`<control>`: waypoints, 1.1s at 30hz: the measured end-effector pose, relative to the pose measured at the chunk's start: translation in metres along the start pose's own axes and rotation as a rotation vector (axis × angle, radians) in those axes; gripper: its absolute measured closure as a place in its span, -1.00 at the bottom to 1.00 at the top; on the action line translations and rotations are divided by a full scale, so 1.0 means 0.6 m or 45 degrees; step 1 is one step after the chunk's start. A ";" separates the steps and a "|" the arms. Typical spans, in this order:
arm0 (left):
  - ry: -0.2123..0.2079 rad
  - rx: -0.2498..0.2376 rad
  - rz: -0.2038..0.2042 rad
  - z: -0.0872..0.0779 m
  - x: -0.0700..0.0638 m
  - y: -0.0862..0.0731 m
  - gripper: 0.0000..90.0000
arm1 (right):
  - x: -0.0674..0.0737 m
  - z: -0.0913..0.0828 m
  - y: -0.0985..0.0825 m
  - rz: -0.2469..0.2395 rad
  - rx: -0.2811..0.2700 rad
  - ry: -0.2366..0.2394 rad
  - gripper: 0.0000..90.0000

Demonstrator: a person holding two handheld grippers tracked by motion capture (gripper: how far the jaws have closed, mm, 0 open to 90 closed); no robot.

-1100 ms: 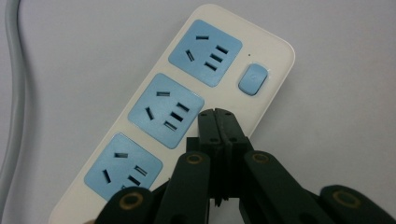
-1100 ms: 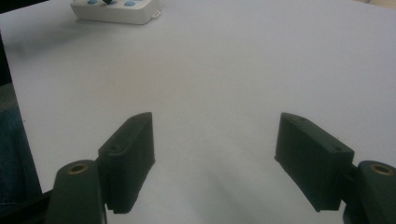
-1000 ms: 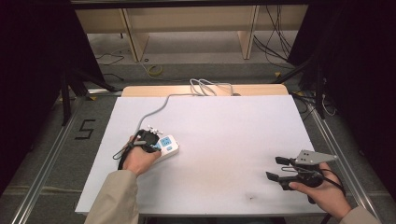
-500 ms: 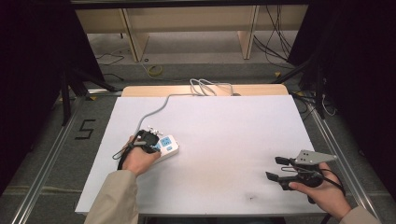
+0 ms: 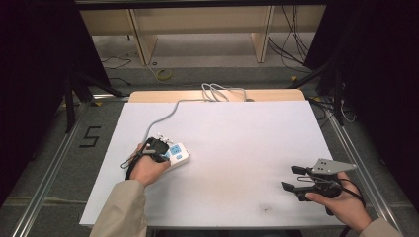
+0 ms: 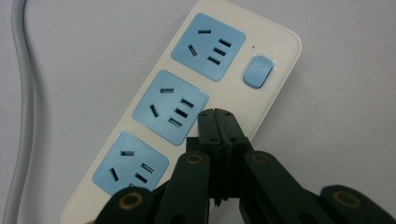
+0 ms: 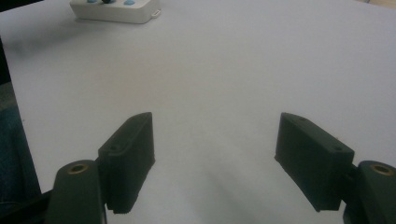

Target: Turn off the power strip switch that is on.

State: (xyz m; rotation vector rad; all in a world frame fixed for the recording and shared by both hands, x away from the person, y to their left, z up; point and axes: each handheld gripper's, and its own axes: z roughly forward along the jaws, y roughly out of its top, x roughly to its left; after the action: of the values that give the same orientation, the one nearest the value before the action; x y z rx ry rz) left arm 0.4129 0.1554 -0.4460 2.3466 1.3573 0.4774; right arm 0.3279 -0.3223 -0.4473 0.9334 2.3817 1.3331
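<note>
the white table (image 5: 237,148) spreads under me. the power strip (image 6: 196,107) lies at its left, my left gripper (image 6: 215,122) pressed closed over it. my right gripper (image 7: 215,154) hovers near right, jaws spread apart.

Under your closed jaws in the left gripper view, the near edge of the power strip (image 6: 196,107) is covered, and its lowest socket (image 6: 128,163) is partly hidden behind the left jaw arm, so you cannot tell whether the tips touch it. Its grey cord (image 6: 21,116) is cut off at the frame's top and bottom. Far beyond your spread right jaws, the strip (image 7: 114,10) is cropped by the top edge.
</note>
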 end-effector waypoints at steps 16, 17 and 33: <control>0.020 0.005 0.021 0.000 -0.003 0.001 1.00 | 0.000 0.001 0.001 0.002 0.003 0.001 -0.37; 0.020 0.005 0.022 0.000 -0.003 0.001 1.00 | 0.000 0.001 0.001 0.002 0.003 0.001 -0.37; 0.023 0.007 0.031 -0.001 -0.004 0.001 1.00 | -0.001 0.001 0.001 0.003 0.001 0.003 -0.37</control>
State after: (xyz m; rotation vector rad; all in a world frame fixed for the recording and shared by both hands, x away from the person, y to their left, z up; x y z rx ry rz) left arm 0.4119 0.1530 -0.4455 2.3717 1.3414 0.5040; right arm 0.3287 -0.3221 -0.4473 0.9355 2.3838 1.3350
